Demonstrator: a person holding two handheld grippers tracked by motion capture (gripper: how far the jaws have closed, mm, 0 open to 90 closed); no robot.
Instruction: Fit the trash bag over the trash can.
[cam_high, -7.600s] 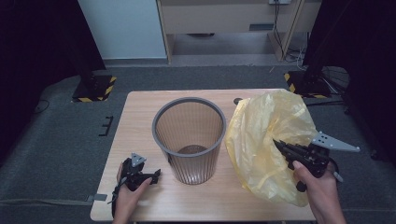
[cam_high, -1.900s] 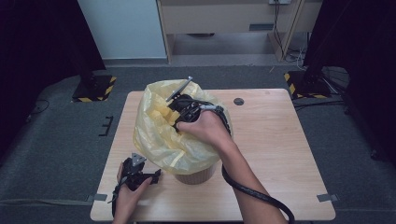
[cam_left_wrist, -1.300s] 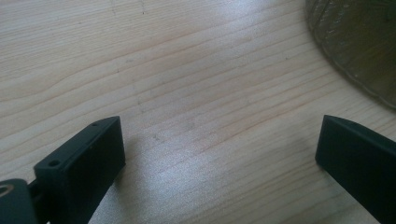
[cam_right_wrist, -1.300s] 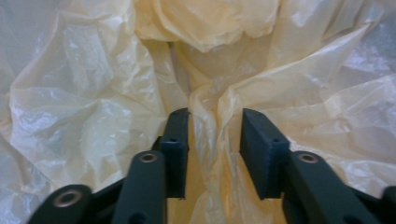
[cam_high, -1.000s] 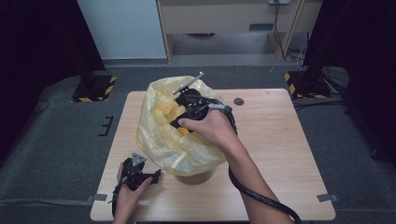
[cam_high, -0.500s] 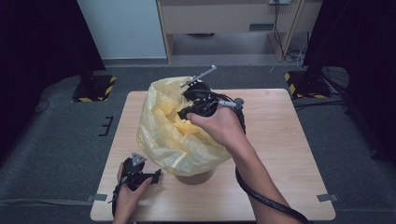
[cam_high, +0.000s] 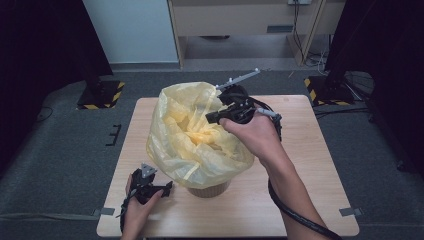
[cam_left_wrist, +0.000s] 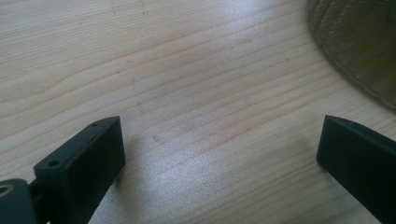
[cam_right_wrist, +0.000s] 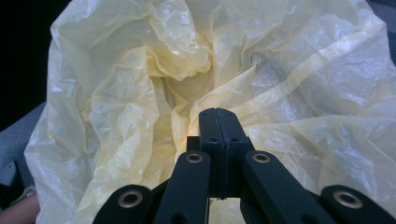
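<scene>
Two grippers, one job: seating the yellow bag in the mesh bin at table centre. Your right gripper, at two o'clock over the bin, has just been closing; its jaws now meet, seemingly on nothing. Reopen, bite the bag's edge, and stretch it over the bin's lip. Your left gripper, at seven o'clock, rests spread wide; use it to steady the bin.

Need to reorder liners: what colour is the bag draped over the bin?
Pale translucent yellow; the bag shows best in the right gripper view.
</scene>
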